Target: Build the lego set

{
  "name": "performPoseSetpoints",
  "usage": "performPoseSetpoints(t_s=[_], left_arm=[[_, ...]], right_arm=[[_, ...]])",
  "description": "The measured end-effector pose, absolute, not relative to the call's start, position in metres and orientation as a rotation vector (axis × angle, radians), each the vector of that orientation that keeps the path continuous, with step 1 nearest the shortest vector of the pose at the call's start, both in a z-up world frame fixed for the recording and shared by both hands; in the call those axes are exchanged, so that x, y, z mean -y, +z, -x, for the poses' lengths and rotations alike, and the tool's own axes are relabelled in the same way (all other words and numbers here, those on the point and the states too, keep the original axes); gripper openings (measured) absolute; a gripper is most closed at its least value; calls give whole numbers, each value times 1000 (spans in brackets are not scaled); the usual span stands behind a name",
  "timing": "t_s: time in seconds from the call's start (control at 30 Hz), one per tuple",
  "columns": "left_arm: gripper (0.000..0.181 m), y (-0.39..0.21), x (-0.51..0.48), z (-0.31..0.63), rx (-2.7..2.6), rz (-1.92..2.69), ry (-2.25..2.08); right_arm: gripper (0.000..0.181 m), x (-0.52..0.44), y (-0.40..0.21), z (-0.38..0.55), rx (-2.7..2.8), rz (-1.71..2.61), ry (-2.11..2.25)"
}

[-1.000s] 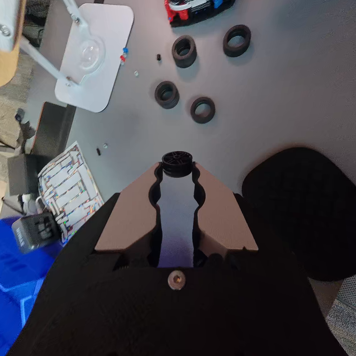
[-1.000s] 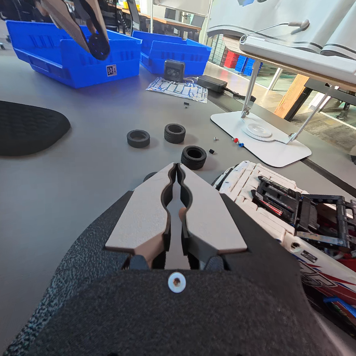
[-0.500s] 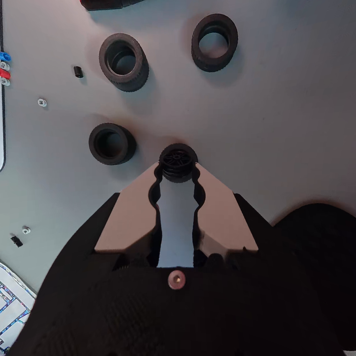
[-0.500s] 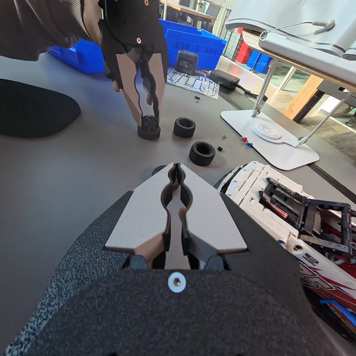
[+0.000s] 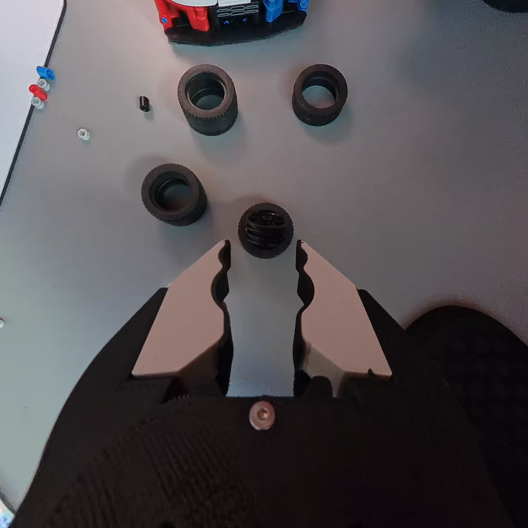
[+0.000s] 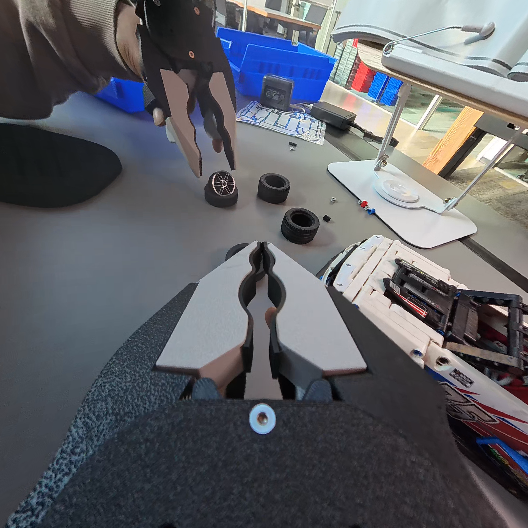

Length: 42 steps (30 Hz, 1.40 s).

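While the left claw (image 5: 262, 243) hangs just above the gray table (image 5: 400, 200), its two fingers are spread apart and hold nothing. Right under its tips sits a black rim (image 5: 267, 225) with spokes. The rim rests tilted in a black tire (image 6: 221, 195), and the claw does not touch it. In the right wrist view the same claw (image 6: 215, 173) points down at that wheel, with a person's sleeve (image 6: 57, 51) behind it.

Three more black tires lie on the table with nothing inside them. One (image 5: 173, 195) is just left of the wheel. Two others (image 5: 208, 98) (image 5: 320, 94) lie farther on, side by side but apart.

The right claw (image 6: 262, 244) is squeezed tight, tip to tip, with nothing between its fingers. Beside it on the right is the lego car (image 6: 414, 308), white with red and blue bits. Its black frame is open on top.

A white stand base (image 6: 405, 211) rests farther back. Tiny red and blue pegs (image 6: 367, 207) lie by its edge. A black mat (image 6: 51, 168) lies far to the left.
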<state>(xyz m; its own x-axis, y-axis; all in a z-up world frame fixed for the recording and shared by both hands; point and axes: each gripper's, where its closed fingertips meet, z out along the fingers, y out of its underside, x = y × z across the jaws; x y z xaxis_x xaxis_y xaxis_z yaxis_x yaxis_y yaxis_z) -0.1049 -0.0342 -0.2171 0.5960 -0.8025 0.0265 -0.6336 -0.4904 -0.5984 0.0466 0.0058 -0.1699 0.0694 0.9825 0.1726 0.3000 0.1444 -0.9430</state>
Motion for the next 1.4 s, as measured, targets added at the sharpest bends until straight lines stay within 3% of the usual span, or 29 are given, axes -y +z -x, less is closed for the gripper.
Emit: performPoseSetpoints(t_s=[0.2, 0.33, 0.63, 1.13, 1.4], left_arm=[[64, -238, 29, 98, -1003, 2246, -475], [43, -241, 23, 87, -1067, 2175, -450], [43, -240, 42, 40, -1186, 2020, -489], [44, -240, 55, 21, -1229, 1967, -520], [52, -240, 59, 24, -1240, 1973, -546]], right_arm=[[0, -5, -177, -42, 1427, 1368, 881], [0, -8, -180, -40, 1413, 1397, 889], [1, -4, -174, -29, 1413, 1387, 880], [37, 54, -205, 13, 1810, 1429, 950], [37, 57, -214, 15, 1880, 1455, 956]])
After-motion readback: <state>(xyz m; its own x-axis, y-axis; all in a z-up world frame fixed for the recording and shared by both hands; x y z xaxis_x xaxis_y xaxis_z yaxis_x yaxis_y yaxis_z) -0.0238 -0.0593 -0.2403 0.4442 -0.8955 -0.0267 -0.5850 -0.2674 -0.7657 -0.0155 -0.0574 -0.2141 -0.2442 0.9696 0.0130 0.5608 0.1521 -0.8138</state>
